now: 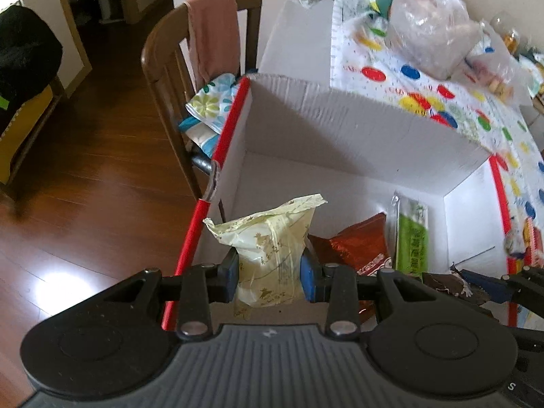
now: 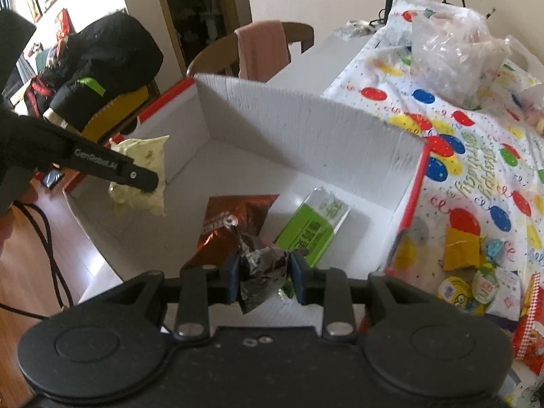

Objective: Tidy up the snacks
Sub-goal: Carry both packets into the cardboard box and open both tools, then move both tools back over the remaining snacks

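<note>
My left gripper (image 1: 268, 273) is shut on a pale yellow-green snack packet (image 1: 272, 241) and holds it over the left side of the white cardboard box (image 1: 340, 125). The same packet (image 2: 142, 173) shows in the right wrist view at the box's left side. My right gripper (image 2: 263, 278) is shut on a dark brown and silver wrapper (image 2: 261, 265) above the box's near side. Inside the box lie a red-brown foil bag (image 2: 234, 217) and a green packet (image 2: 312, 227). In the left wrist view the foil bag (image 1: 360, 241) and green packet (image 1: 411, 234) lie at the box's right.
A table with a balloon-print cloth (image 2: 476, 156) lies right of the box, with clear plastic bags (image 2: 448, 51) and several small snacks (image 2: 469, 272) on it. A wooden chair with a pink cloth (image 1: 210, 30) stands behind the box. Wooden floor (image 1: 85, 170) lies to the left.
</note>
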The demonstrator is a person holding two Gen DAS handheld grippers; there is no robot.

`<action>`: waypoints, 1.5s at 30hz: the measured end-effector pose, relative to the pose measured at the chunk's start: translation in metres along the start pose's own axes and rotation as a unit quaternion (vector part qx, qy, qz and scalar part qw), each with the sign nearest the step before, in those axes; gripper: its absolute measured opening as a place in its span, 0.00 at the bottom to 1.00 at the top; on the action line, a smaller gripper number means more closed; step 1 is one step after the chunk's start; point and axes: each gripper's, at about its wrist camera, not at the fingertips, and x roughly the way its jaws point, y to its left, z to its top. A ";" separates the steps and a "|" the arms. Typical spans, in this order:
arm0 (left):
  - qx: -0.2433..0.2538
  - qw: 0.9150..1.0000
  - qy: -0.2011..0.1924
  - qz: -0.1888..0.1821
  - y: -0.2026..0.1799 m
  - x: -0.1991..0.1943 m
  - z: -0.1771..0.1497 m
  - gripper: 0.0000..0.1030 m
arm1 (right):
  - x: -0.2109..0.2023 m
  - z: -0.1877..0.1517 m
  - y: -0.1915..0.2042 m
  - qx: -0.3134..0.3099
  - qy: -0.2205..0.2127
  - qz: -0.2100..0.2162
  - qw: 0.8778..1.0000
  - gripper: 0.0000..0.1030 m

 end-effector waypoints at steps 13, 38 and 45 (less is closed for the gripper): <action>0.063 0.998 0.024 0.012 -0.029 0.024 -0.018 0.35 | 0.013 -0.003 0.008 -0.008 0.017 -0.016 1.000 0.29; 0.047 0.997 -0.045 -0.029 -0.035 -0.026 -0.036 0.69 | -0.051 -0.007 -0.006 0.042 -0.058 0.006 0.997 0.71; 0.056 0.994 -0.080 -0.047 -0.047 -0.056 -0.042 0.74 | -0.077 -0.009 -0.012 0.052 -0.087 0.014 0.995 0.84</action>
